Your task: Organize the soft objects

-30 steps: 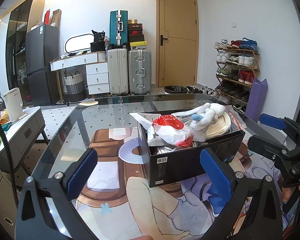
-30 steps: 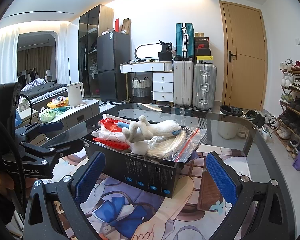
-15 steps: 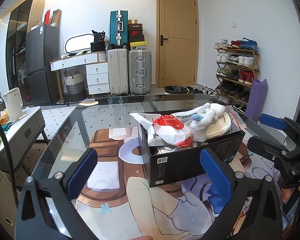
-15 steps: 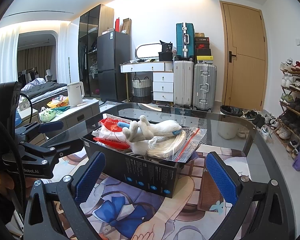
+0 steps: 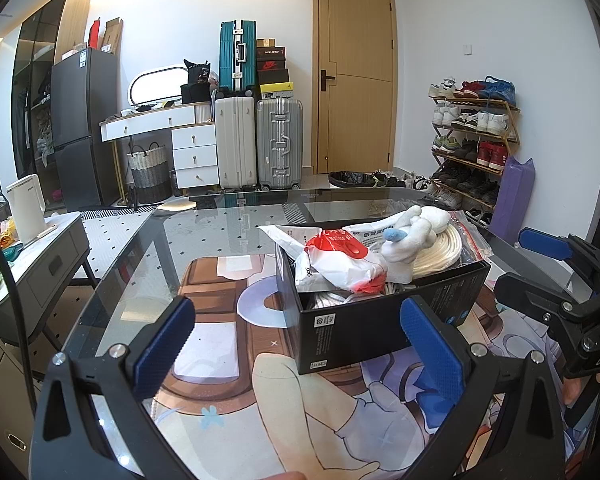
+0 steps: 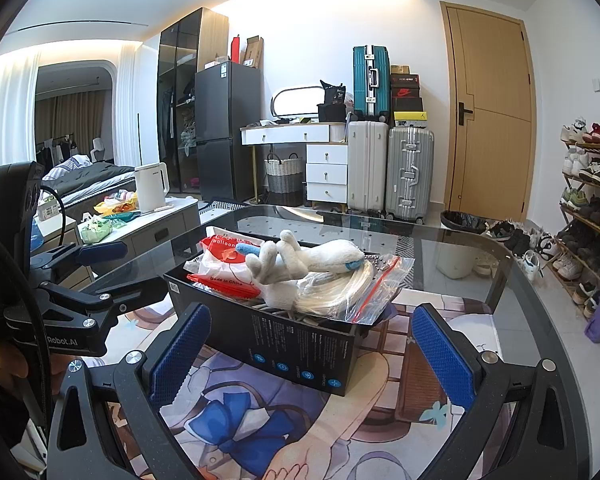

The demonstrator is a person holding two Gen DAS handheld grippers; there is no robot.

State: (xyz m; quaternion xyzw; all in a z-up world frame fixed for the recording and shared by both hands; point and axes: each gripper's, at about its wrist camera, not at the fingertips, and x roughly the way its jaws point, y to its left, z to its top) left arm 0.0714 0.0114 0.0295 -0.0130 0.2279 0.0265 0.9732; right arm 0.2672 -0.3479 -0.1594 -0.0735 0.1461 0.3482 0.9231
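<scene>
The left tongs (image 5: 300,344) stand wide apart and hold nothing, their blue pads (image 5: 162,346) hanging above the printed mat (image 5: 228,400) on the glass worktop (image 5: 148,240). The right tongs (image 6: 312,354) are likewise spread apart and empty, one pad on either side of the view of the black box (image 6: 300,344). Each pair shows at the edge of the other's view, gripped by a hand (image 6: 4,364).

The box sits on the mat, just beyond both pairs of tongs, with neither touching it. It is heaped above its rim. A white plush toy (image 6: 300,264) with blue tips lies on top, partly resting on a clear zip bag (image 6: 356,288) that holds a pale coil. Beside the toy lies a red and white plastic packet (image 5: 336,264), at the box's end nearer the left tongs.

Beyond the worktop stand suitcases (image 5: 256,144), a wooden door (image 5: 354,80) and a shoe rack (image 5: 472,136) against the walls.
</scene>
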